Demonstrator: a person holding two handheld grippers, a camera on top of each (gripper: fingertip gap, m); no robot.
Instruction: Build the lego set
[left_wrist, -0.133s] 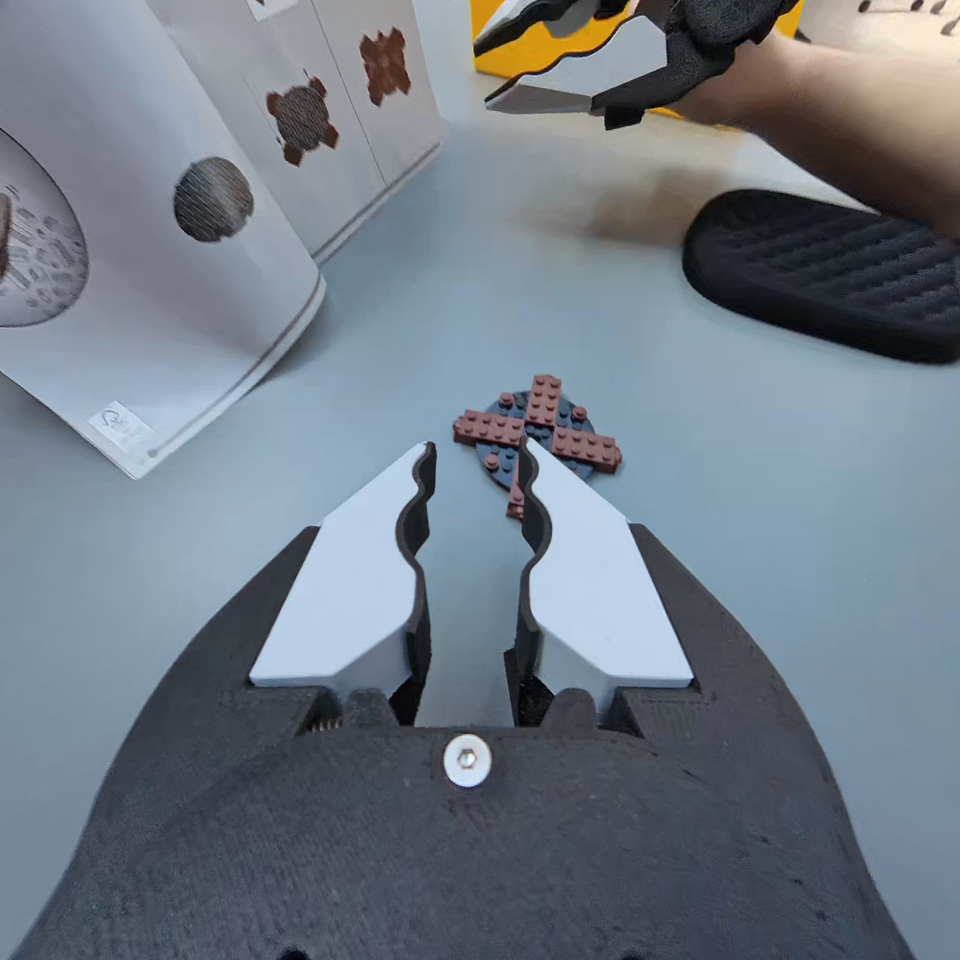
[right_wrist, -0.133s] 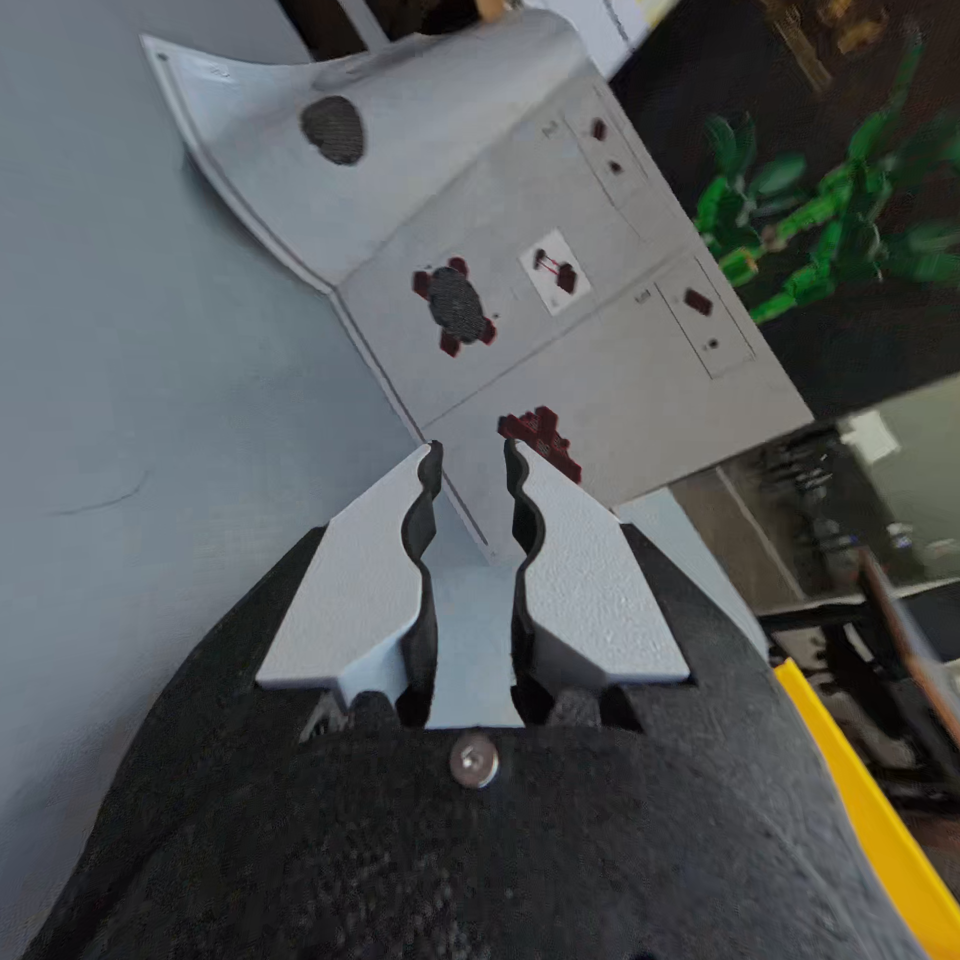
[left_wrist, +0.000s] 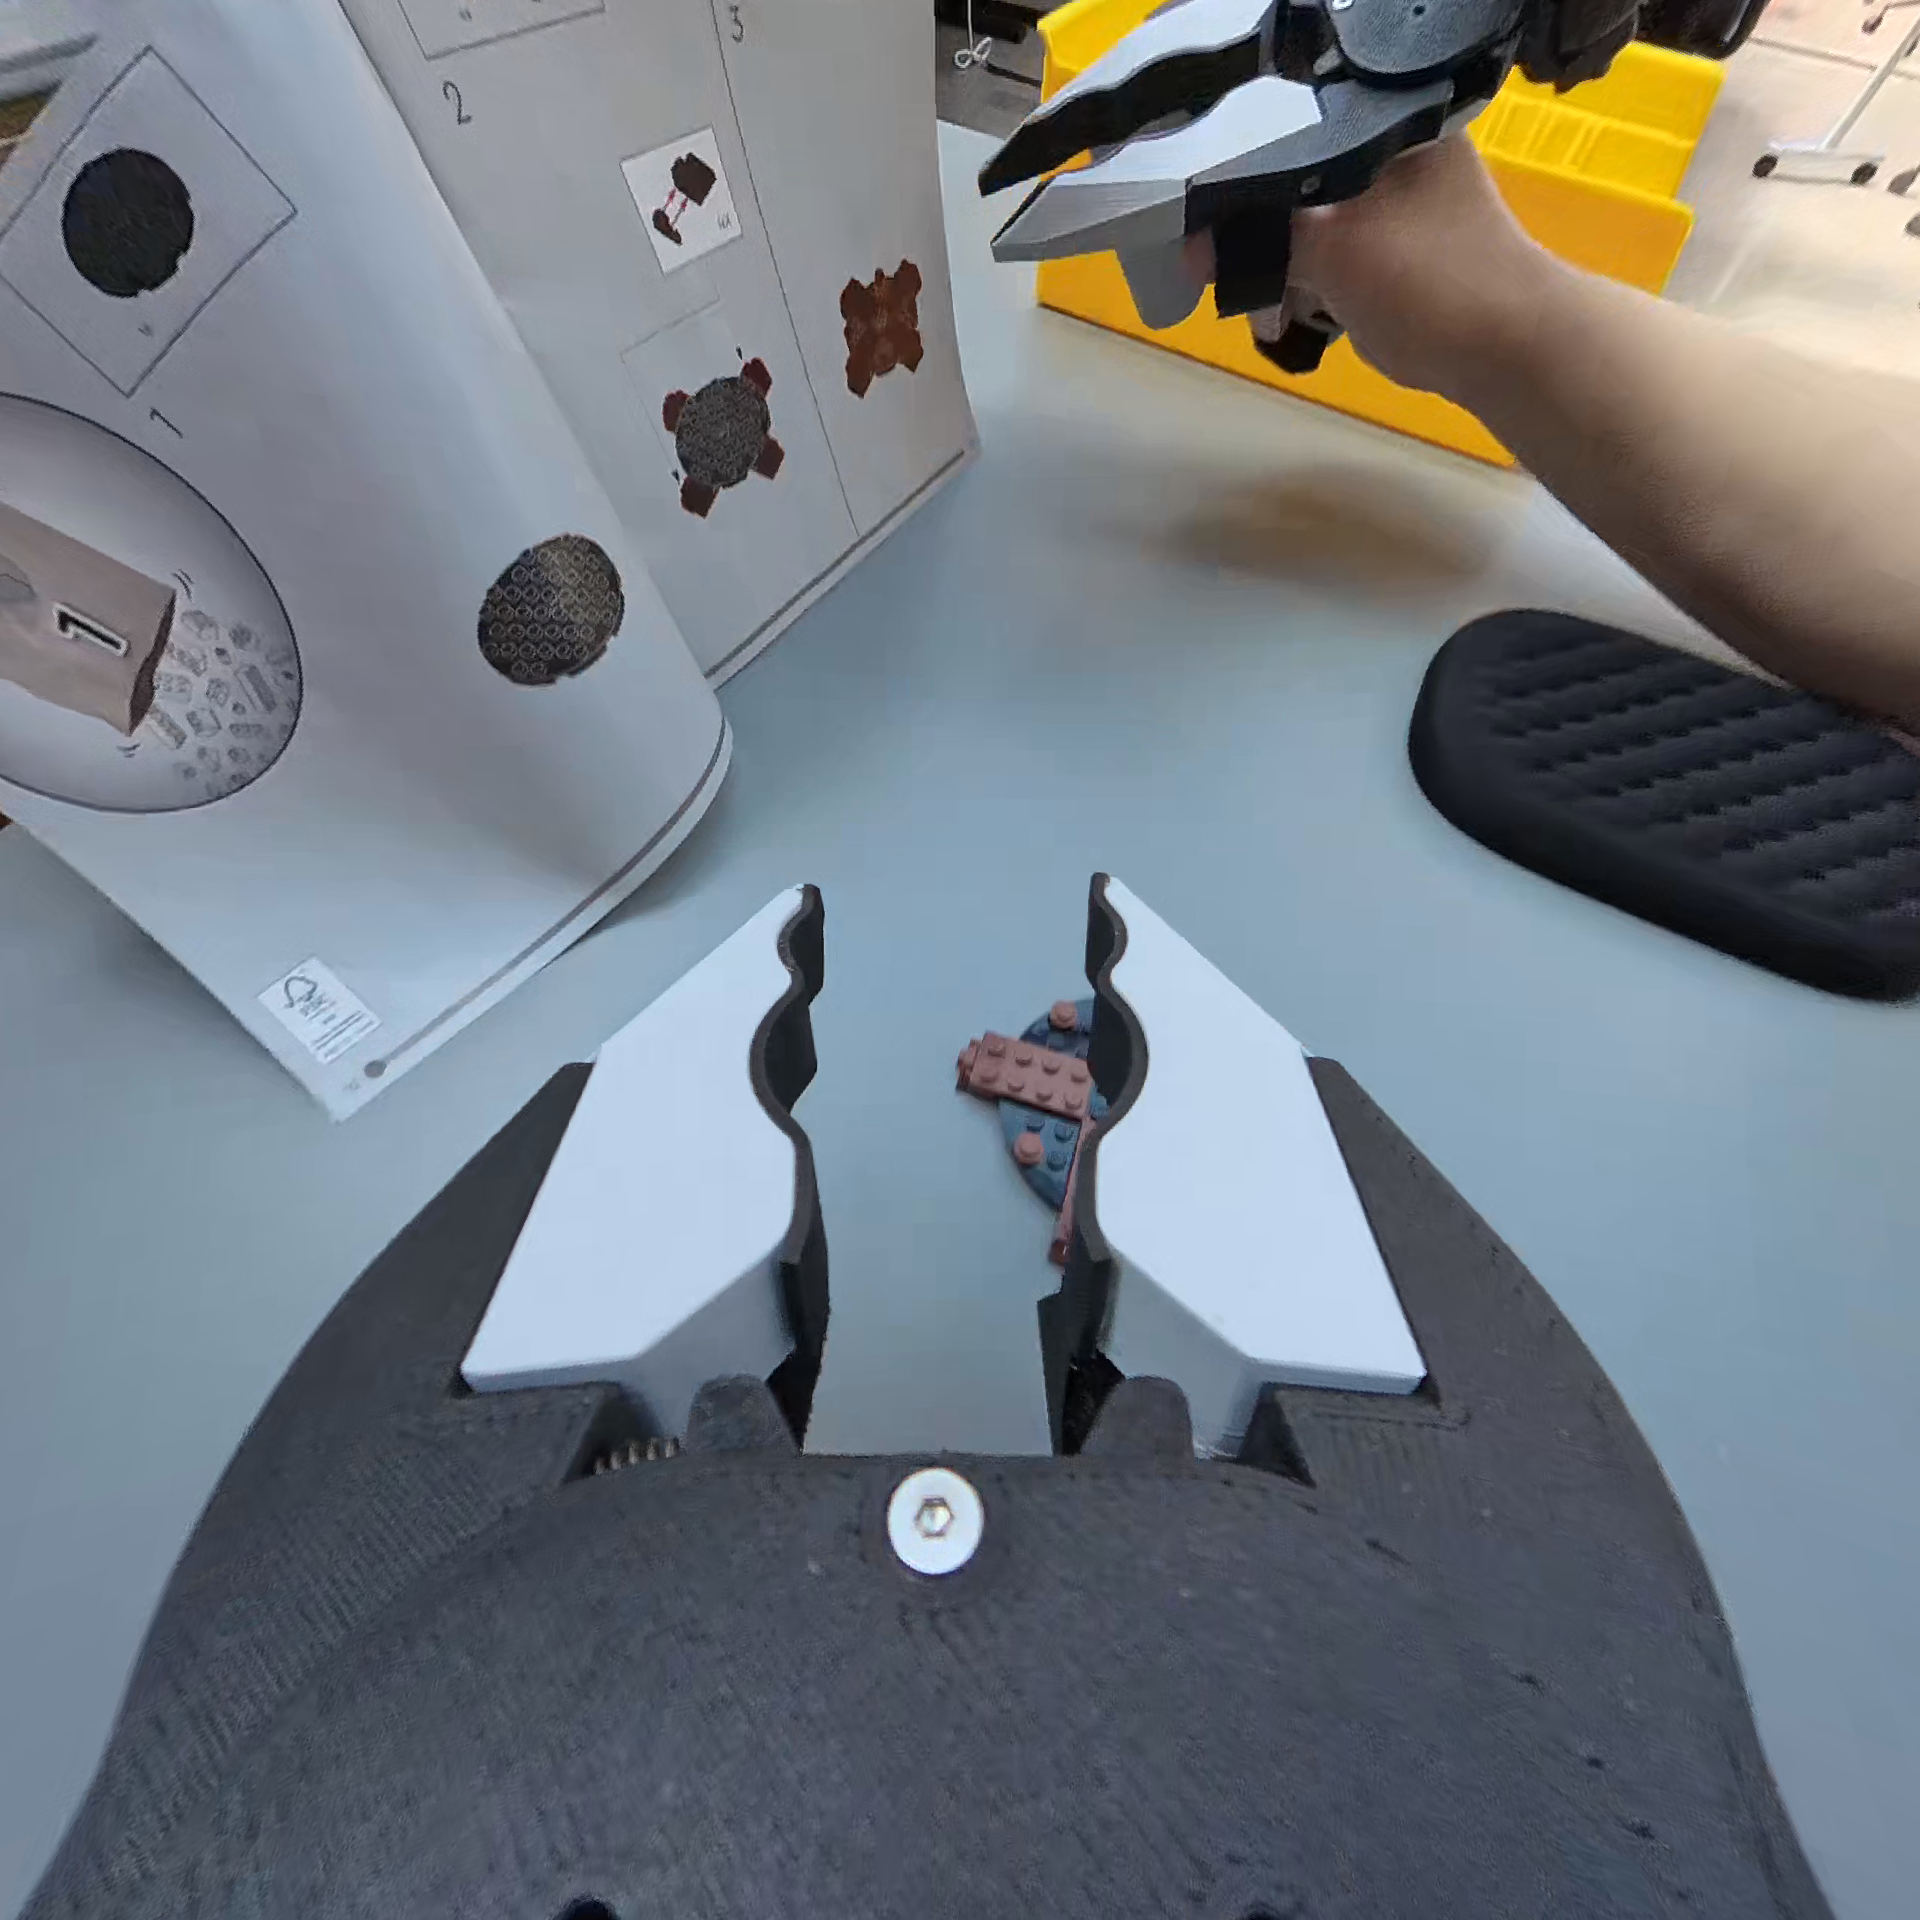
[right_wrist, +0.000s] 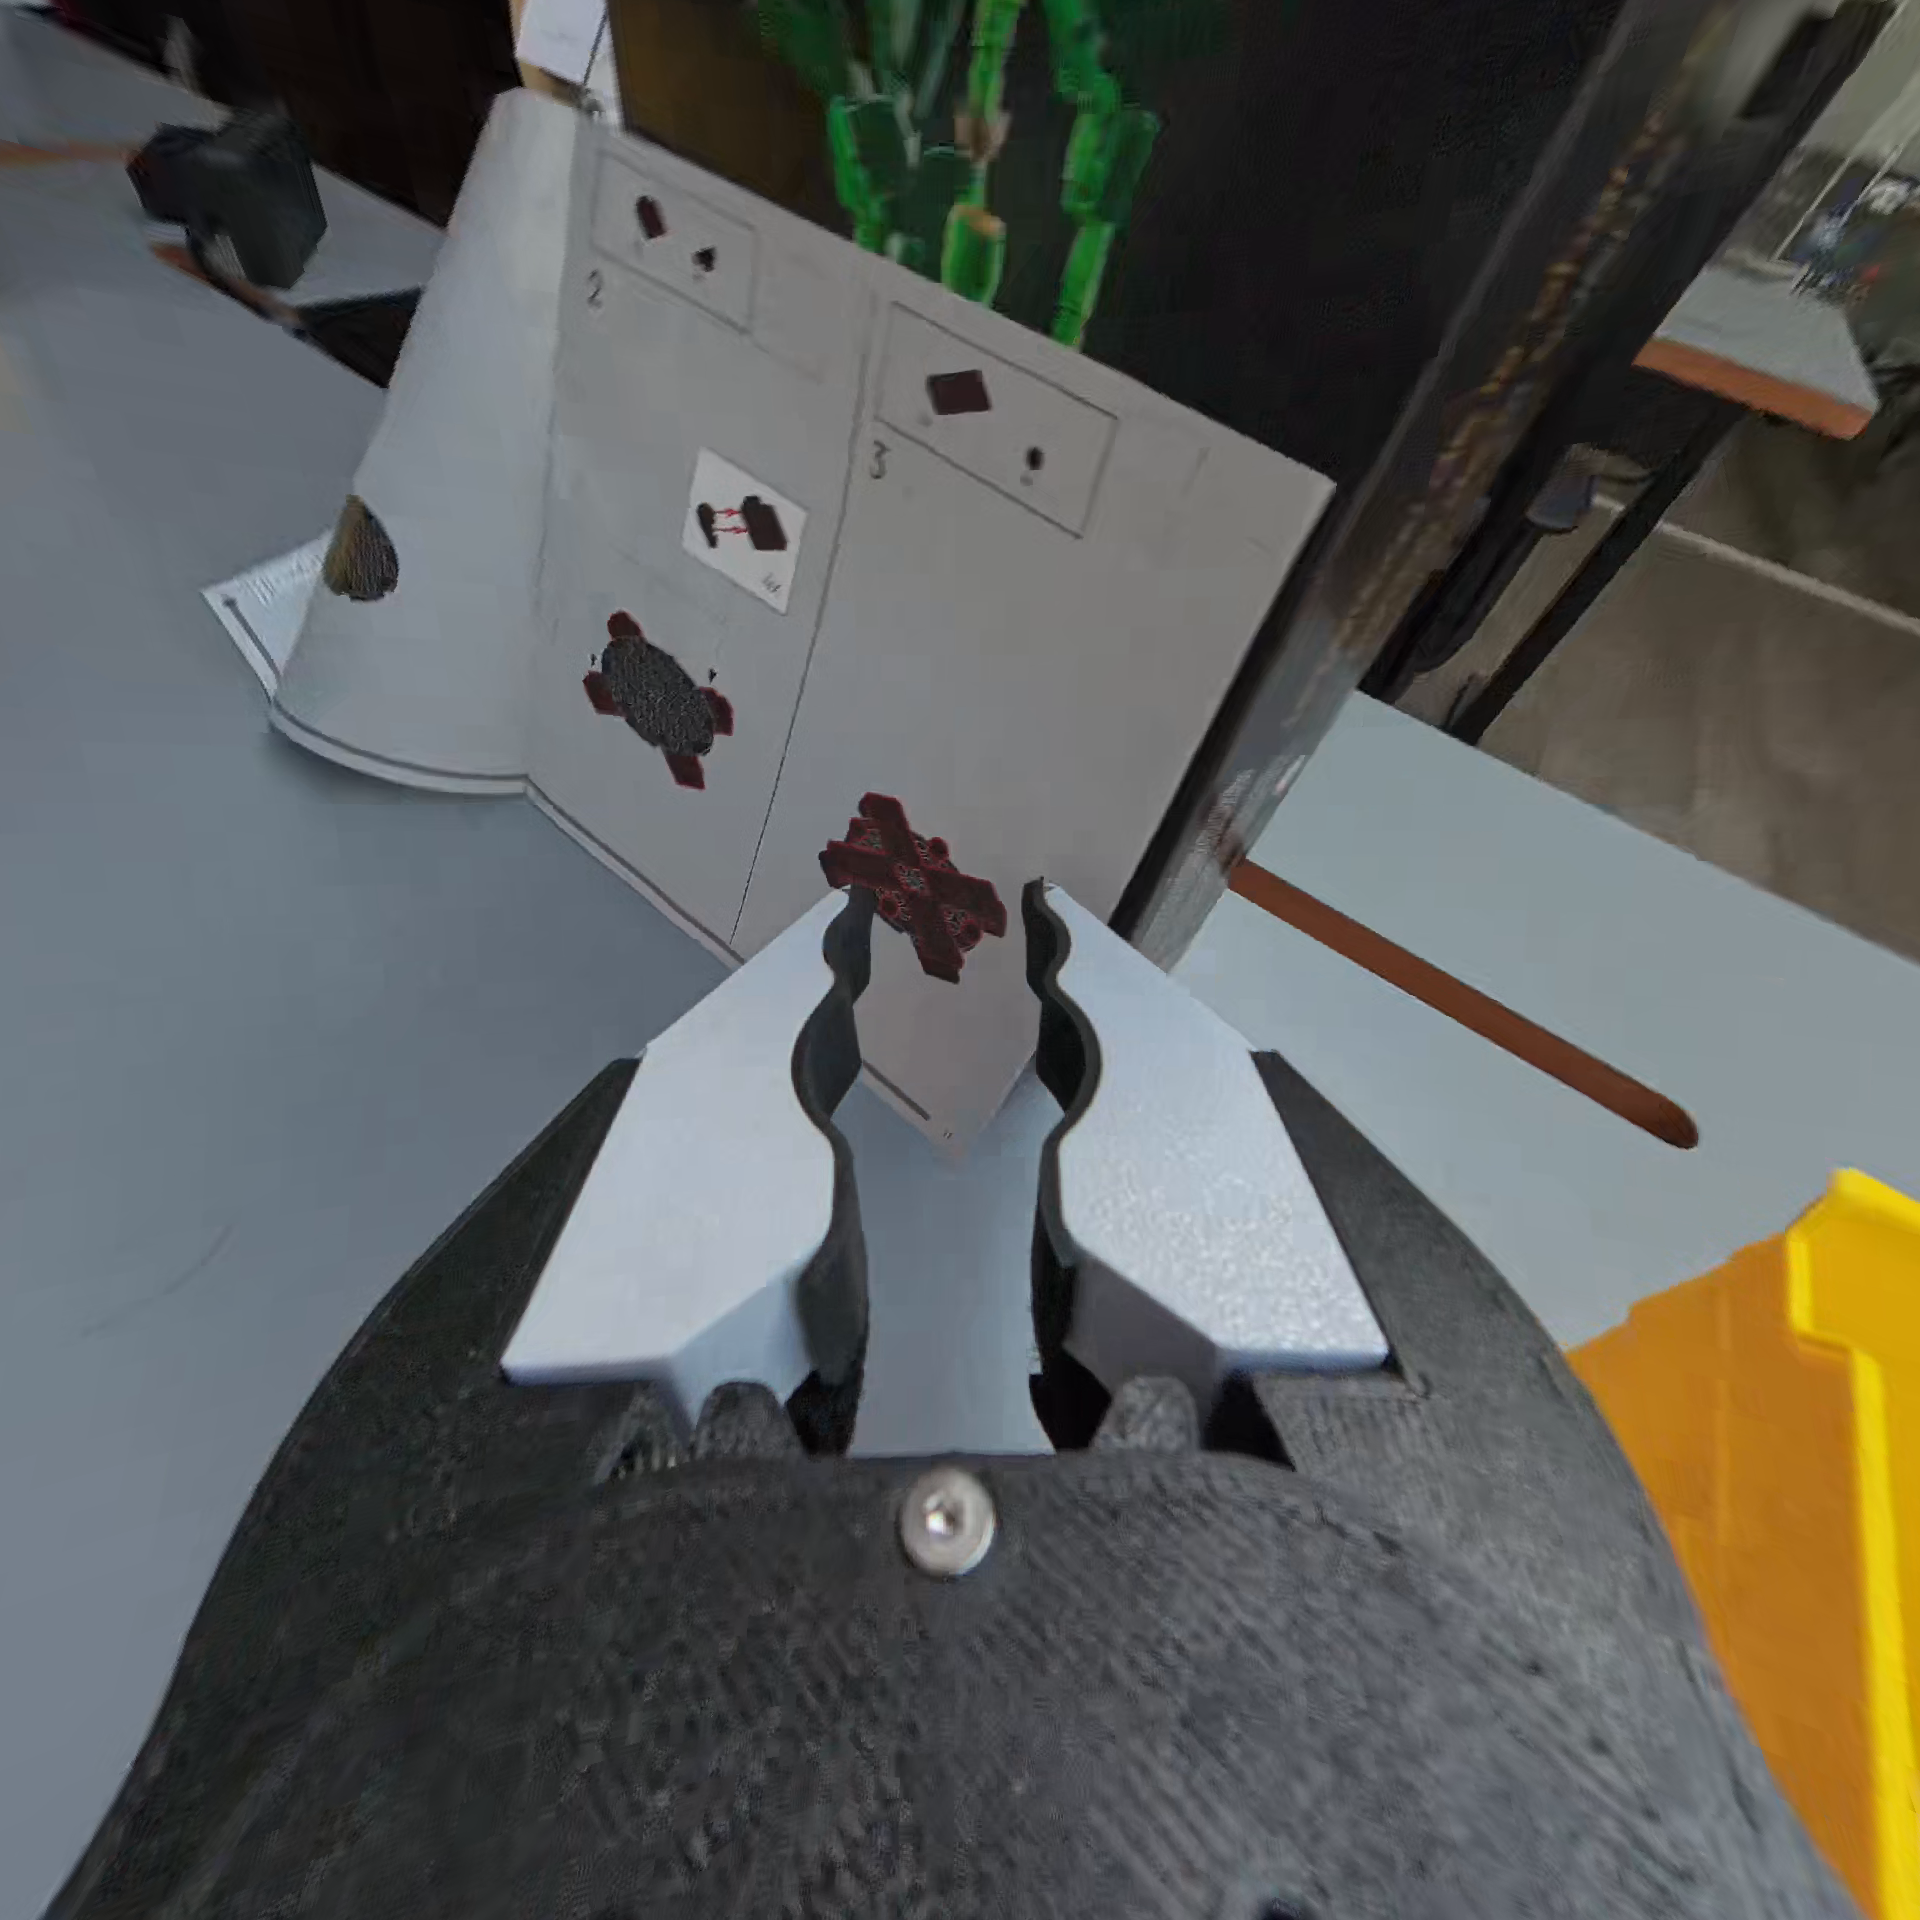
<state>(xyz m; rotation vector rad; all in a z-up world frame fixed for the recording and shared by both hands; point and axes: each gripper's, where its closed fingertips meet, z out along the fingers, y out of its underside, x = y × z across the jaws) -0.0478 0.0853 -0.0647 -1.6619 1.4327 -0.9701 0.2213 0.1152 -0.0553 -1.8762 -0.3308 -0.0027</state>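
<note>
The lego build (left_wrist: 1023, 1081) is a dark blue round plate with brown plates crossed on top. It lies on the grey table in the left wrist view. My left gripper (left_wrist: 951, 894) is open and empty, right over it. The right finger (left_wrist: 1205, 1122) hides the build's right half. My right gripper (left_wrist: 992, 220) is held in the air at the far top, open and empty. In the right wrist view my right gripper (right_wrist: 940, 894) faces the instruction booklet (right_wrist: 935, 623), with nothing between its fingers.
The open booklet (left_wrist: 416, 520) stands at the left. A black ribbed pad (left_wrist: 1662, 790) lies at the right under a person's forearm (left_wrist: 1714, 499). A yellow bin (left_wrist: 1579, 208) sits at the back right and shows in the right wrist view (right_wrist: 1766, 1507). A dark post (right_wrist: 1382, 520) stands behind the booklet. There is about 30 cm between the tips of the two grippers.
My left gripper has opened wider and moved forward, so the build now sits between and under its fingers. The right gripper's view has swung to face the booklet more squarely.
</note>
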